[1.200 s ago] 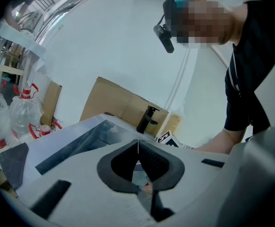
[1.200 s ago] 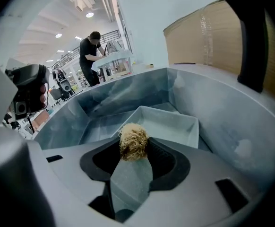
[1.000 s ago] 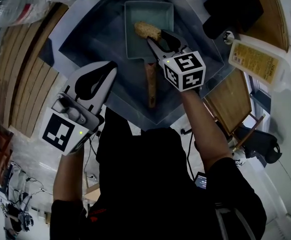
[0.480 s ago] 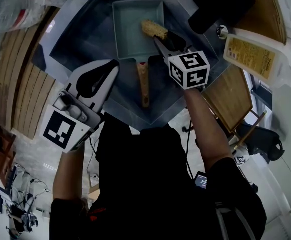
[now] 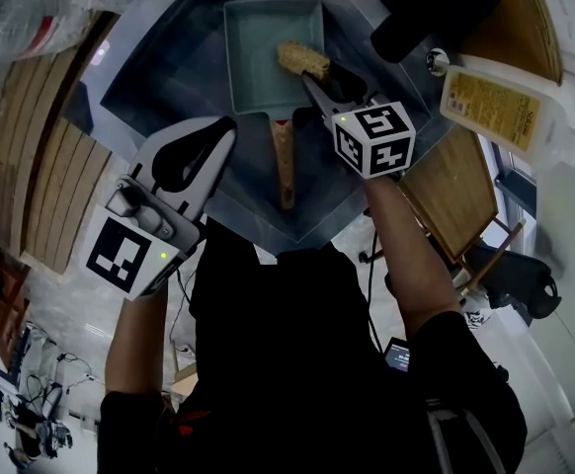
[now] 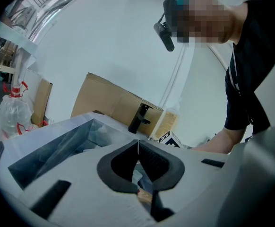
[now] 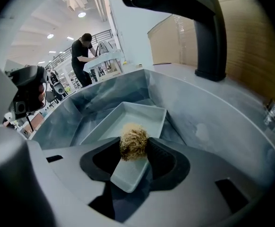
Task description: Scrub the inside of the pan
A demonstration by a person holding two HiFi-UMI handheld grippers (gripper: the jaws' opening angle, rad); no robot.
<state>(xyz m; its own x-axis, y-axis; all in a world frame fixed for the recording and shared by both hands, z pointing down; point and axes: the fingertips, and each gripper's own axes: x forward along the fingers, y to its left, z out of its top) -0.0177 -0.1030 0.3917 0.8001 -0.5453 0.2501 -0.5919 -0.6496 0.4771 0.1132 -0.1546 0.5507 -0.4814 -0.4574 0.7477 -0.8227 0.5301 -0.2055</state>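
- Grey sink (image 5: 169, 67) sunk in a pale counter. Wooden slats (image 5: 31, 166) lie at its left and a wooden board (image 5: 455, 191) at its right. The right gripper view shows a big bright hall behind, with a person standing far off.
- Nearest: the person's dark top (image 5: 297, 363), with both forearms reaching out over the near rim of the sink.
- Left gripper (image 5: 226, 124) hangs over the near left edge of the sink, marker cube (image 5: 124, 255) toward the body. Its jaws are pressed together with nothing between them (image 6: 138, 143).
- Right gripper (image 5: 319, 72) is farther in, over the basin, jaws clamped on a tan fibrous scrubber (image 5: 302, 59). The wad sits squeezed between the black pads (image 7: 134, 142).
- Pan (image 5: 263, 47): pale blue-grey, rectangular, lying flat in the sink, wooden handle (image 5: 284, 161) pointing near.
- The scrubber is inside the pan, near its right wall. Contact with the pan floor can't be told.
- The left gripper is well apart from the pan and its handle.
- Right of the sink: a clear bottle (image 5: 490, 107) with a yellowish label, lying beside the board.
- Far right: a black faucet (image 5: 431, 13) on the counter.
- Far left: a plastic bag (image 5: 31, 8) with red print.
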